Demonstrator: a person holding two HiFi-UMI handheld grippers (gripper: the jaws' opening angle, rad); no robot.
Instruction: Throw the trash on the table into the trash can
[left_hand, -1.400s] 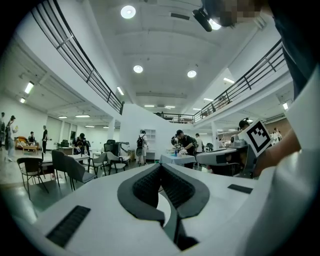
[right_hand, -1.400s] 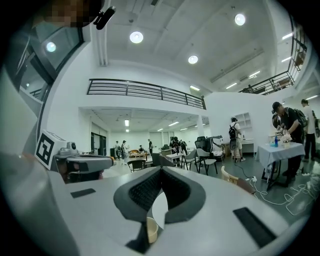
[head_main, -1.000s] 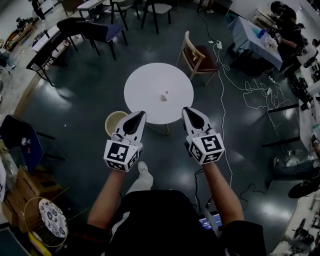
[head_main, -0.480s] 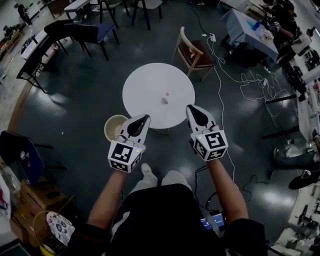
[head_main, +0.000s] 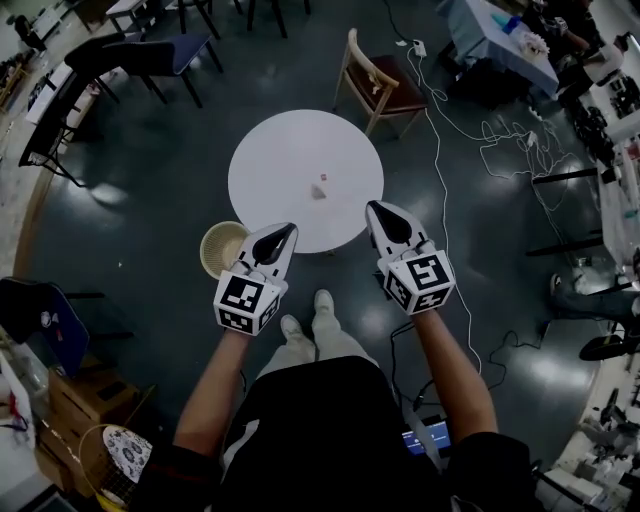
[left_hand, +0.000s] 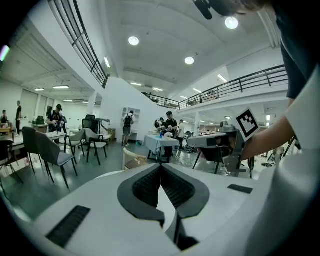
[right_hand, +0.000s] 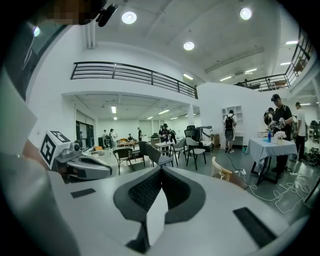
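The round white table stands ahead of me in the head view. Two bits of trash lie near its middle: a small white crumpled piece and a tiny pink piece. The round beige trash can sits on the floor at the table's near left edge. My left gripper hovers just right of the can, at the table's near rim, its jaws shut and empty. At the near right rim my right gripper is shut too, with nothing in it. In both gripper views, left and right, the pads meet at the tips.
A wooden chair with a dark red seat stands behind the table. White cables run over the dark floor to the right. Dark chairs stand at far left, a cloth-covered table at far right. My shoes are below the grippers.
I have stepped closer to the table; my shoes have come into view. Both grippers moved forward and lower, from short of the table to its near rim, still shut.
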